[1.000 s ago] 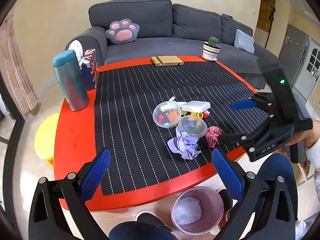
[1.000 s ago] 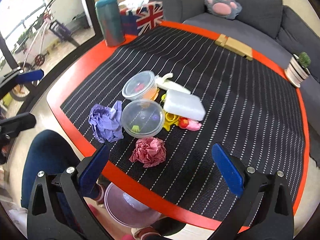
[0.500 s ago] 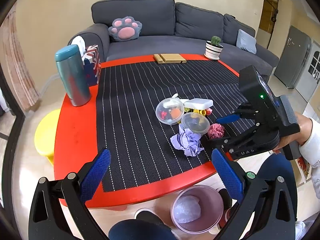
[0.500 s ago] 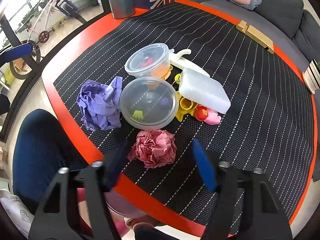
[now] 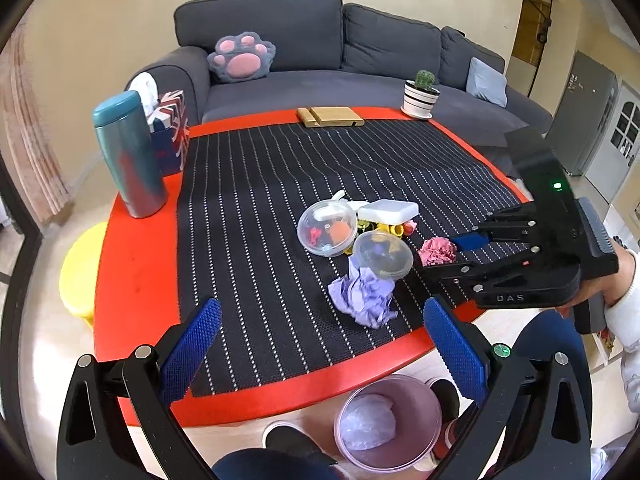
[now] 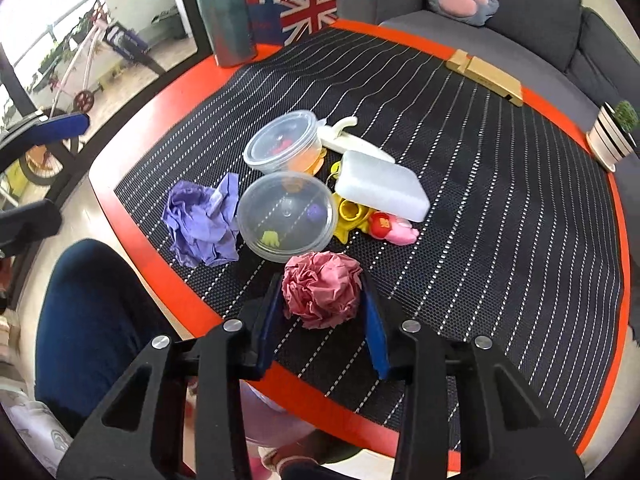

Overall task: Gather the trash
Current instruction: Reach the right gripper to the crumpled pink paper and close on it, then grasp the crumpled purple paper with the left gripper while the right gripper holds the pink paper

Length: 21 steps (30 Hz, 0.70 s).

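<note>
Closing on the pink wad [image 6: 321, 289] at lower centre, the right gripper [image 6: 322, 296] pinches it; left gripper [image 5: 320, 344] gapes open.

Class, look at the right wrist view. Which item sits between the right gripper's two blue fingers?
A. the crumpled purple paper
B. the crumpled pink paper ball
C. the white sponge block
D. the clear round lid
B. In the right wrist view the right gripper has its fingers closed in on either side of the crumpled pink paper ball, while the purple paper lies apart to the left.
</note>
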Available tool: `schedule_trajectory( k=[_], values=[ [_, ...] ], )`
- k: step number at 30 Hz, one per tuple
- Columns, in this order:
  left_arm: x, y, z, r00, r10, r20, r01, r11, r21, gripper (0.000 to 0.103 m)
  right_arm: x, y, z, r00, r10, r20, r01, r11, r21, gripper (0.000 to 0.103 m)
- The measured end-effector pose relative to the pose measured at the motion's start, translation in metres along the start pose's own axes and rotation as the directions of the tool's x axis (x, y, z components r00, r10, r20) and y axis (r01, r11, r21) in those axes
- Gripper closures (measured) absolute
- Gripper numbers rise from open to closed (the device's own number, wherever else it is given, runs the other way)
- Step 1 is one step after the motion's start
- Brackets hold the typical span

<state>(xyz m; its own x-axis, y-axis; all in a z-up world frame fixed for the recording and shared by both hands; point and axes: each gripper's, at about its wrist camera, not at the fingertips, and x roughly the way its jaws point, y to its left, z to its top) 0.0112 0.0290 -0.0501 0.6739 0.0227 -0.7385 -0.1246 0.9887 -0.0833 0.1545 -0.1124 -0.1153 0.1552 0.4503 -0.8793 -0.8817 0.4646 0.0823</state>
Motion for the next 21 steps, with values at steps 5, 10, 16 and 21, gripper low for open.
schedule_trajectory(
  k=[5, 10, 16, 21],
  values=[
    [0.01, -0.002, 0.006, 1.0, -0.017, -0.007, 0.017, 1.0, 0.006, 0.006, -0.016, -0.007, -0.006, 0.999, 0.0, 0.054, -0.004, 0.998, 0.061, 0.066],
    [0.023, -0.009, 0.011, 0.999, -0.024, -0.023, 0.025, 0.999, 0.045, 0.006, -0.035, -0.014, -0.015, 0.994, 0.009, 0.109, -0.023, 0.992, 0.123, 0.066],
    [0.041, -0.016, 0.015, 0.997, -0.039, -0.067, 0.043, 0.997, 0.063, 0.006, -0.045, -0.02, -0.026, 0.992, 0.007, 0.125, -0.025, 0.989, 0.148, 0.066],
    [0.058, -0.02, 0.018, 0.993, -0.044, -0.112, 0.053, 0.995, 0.081, 0.006, -0.05, -0.027, -0.034, 0.992, 0.001, 0.128, -0.023, 0.985, 0.17, 0.065]
  ],
)
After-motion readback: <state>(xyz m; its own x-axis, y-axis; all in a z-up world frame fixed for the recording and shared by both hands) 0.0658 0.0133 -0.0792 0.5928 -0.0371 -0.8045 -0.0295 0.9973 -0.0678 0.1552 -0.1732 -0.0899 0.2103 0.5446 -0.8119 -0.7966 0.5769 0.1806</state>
